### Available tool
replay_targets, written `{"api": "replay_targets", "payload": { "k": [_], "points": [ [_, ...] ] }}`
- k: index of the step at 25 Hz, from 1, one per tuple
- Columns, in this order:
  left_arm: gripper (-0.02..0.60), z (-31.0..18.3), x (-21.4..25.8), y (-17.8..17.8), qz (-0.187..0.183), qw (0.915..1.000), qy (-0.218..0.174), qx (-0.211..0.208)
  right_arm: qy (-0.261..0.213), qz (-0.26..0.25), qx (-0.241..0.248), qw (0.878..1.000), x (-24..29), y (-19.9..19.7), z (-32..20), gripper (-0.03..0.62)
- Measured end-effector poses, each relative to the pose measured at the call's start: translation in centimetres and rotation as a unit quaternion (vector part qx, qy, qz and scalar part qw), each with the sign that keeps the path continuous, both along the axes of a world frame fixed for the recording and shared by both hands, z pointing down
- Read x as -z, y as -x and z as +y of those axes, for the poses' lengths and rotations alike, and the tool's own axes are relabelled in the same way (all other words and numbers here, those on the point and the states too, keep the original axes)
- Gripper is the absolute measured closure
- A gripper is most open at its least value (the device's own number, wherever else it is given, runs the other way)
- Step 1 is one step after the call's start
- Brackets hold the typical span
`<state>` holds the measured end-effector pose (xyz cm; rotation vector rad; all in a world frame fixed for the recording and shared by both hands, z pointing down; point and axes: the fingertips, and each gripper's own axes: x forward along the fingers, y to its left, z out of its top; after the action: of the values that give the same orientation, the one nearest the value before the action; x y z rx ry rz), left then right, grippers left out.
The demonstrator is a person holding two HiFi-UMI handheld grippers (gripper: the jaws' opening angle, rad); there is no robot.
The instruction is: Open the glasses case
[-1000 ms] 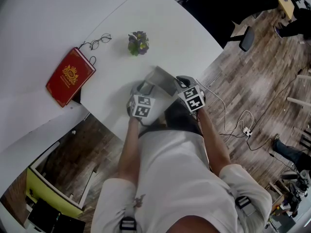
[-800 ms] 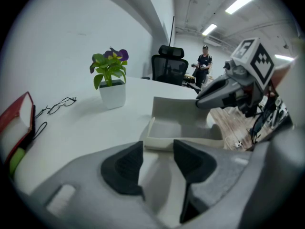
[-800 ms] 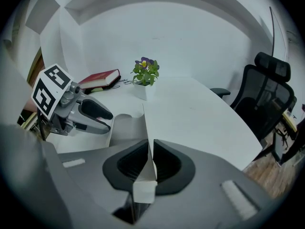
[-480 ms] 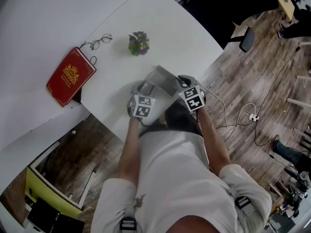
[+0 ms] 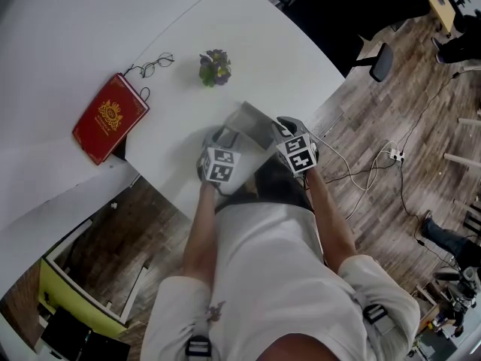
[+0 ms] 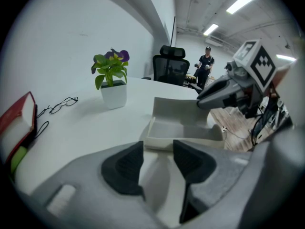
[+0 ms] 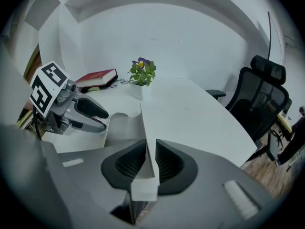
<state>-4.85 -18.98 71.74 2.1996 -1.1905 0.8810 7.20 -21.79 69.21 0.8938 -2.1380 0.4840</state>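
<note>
The light grey glasses case [image 5: 252, 122] lies near the table's front edge with its lid raised; its tray [image 6: 183, 132] is empty. My right gripper [image 5: 276, 126] is at the lid's edge. The thin lid [image 7: 144, 123] stands edge-on between its pads [image 7: 127, 162]. Its jaws have just been opening and stand slightly apart, with the lid between them. My left gripper [image 5: 224, 135] sits just short of the tray's near side. In the left gripper view its jaws [image 6: 157, 151] are apart with nothing between them, and the right gripper [image 6: 209, 92] shows over the case.
A potted plant [image 5: 214, 66] stands behind the case. A red book [image 5: 109, 117] and a pair of eyeglasses [image 5: 154, 64] lie to the left. A black office chair [image 7: 262, 94] is at the table's far side. Cables [image 5: 368, 179] trail on the wooden floor.
Both grippers and the case stay where they were. A cable with its white plug block on the floor to the right has slid further away.
</note>
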Motion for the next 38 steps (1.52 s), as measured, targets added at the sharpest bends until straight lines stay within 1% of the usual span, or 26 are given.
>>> {"api": "replay_targets", "payload": {
  "k": [5,9,11,14,17,20,25,27,31,38],
  "points": [
    [0.385,0.1,0.6,-0.1,0.004,0.9999,-0.010,0.001,-0.008,-0.007,0.000,1.000,0.7,0.1,0.4,0.522],
    [0.385,-0.1,1.7,0.2,0.008,0.9992,-0.039,0.009,-0.027,-0.019,-0.002,0.999,2.1,0.6,0.5,0.502],
    [0.385,0.1,2.5,0.4,0.009,0.9988,-0.046,0.014,-0.041,-0.026,-0.003,0.999,3.1,0.8,0.5,0.490],
    [0.387,-0.1,4.3,0.6,0.012,0.9974,-0.068,0.020,-0.066,-0.036,-0.010,0.997,4.8,0.9,0.4,0.466],
    [0.387,-0.3,6.3,0.6,0.020,0.9951,-0.094,0.022,-0.086,-0.046,-0.016,0.995,6.7,0.9,0.4,0.457],
    [0.387,-0.8,9.1,0.9,0.025,0.9907,-0.132,0.026,-0.105,-0.055,-0.021,0.993,8.6,0.8,0.7,0.457],
    [0.388,-0.9,12.9,1.6,0.031,0.9832,-0.178,0.029,-0.143,-0.072,-0.033,0.986,12.4,0.9,1.1,0.457],
    [0.388,-0.7,14.3,1.8,0.034,0.9801,-0.194,0.028,-0.156,-0.078,-0.040,0.984,13.6,0.9,1.5,0.457],
    [0.390,-0.1,17.1,2.0,0.042,0.9736,-0.223,0.025,-0.182,-0.089,-0.053,0.978,16.3,1.0,2.3,0.433],
    [0.391,1.2,20.8,2.4,0.054,0.9631,-0.263,0.015,-0.212,-0.088,-0.073,0.970,19.0,0.9,4.3,0.429]
  ]
}}
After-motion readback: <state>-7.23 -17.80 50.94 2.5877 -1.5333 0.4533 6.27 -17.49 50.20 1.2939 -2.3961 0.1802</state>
